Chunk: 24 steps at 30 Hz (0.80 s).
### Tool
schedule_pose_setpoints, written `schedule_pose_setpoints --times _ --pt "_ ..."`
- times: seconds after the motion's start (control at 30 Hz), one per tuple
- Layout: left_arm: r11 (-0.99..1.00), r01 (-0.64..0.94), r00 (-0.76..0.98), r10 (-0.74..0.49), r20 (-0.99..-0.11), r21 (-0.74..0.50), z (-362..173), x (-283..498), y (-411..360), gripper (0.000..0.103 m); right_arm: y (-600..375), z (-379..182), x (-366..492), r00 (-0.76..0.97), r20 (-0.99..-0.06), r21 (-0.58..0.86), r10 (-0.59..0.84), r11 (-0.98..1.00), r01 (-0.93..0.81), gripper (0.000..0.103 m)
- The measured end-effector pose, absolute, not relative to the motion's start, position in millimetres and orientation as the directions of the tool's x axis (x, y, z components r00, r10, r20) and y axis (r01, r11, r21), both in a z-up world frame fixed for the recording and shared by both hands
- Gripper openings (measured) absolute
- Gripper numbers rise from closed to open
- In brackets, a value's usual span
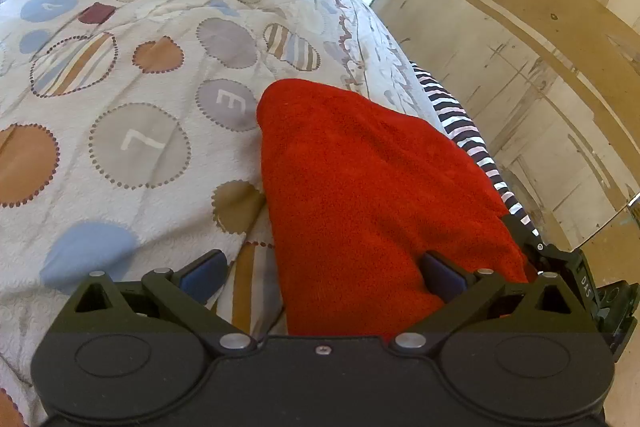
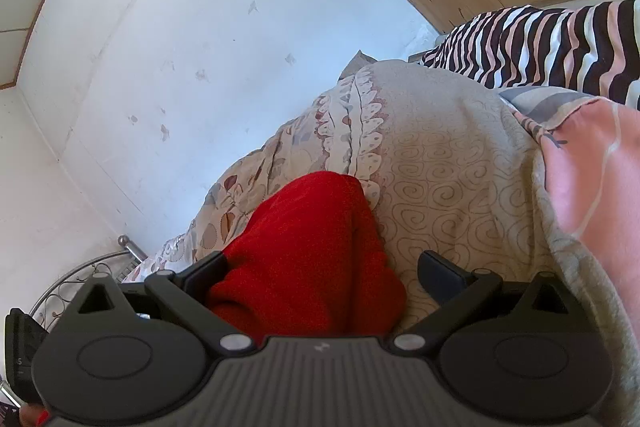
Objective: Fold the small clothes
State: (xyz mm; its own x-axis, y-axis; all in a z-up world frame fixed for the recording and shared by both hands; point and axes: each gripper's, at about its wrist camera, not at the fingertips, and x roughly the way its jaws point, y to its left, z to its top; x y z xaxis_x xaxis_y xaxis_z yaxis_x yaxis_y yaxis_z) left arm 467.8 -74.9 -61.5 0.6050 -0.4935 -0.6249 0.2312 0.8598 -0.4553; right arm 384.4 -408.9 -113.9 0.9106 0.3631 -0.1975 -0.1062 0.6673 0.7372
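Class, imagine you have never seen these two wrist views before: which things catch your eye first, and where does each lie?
The bright red cloth stands out first, lying on the bed between the open fingers of the left gripper and the right gripper. Next comes the quilt under it, dotted with numbered and striped circles. A black, white and pink striped fabric lies at the bed's far edge.

On the cream patterned quilt covering the bed, one grey dotted circle bears a white "7" and a neighbouring grey circle a white "E". A black device at the right edge reads "DAS".
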Motion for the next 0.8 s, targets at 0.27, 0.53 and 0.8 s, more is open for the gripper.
schedule_pose_setpoints --times 0.27,0.53,0.8 --pt "0.859 0.230 0.596 -0.495 -0.632 -0.457 -61 471 -76 0.103 -408 -112 387 0.907 -0.216 0.733 0.362 0.674 -0.094 0.103" --pt "0.853 0.232 0.550 -0.511 -0.661 -0.467 -57 482 -74 0.103 -404 -93 399 0.874 -0.300 0.721 0.382 0.690 -0.054 0.094" --pt "0.828 0.239 0.527 -0.549 -0.648 -0.507 -58 482 -73 0.092 -395 -85 393 0.875 -0.315 0.702 0.368 0.711 -0.046 0.072"
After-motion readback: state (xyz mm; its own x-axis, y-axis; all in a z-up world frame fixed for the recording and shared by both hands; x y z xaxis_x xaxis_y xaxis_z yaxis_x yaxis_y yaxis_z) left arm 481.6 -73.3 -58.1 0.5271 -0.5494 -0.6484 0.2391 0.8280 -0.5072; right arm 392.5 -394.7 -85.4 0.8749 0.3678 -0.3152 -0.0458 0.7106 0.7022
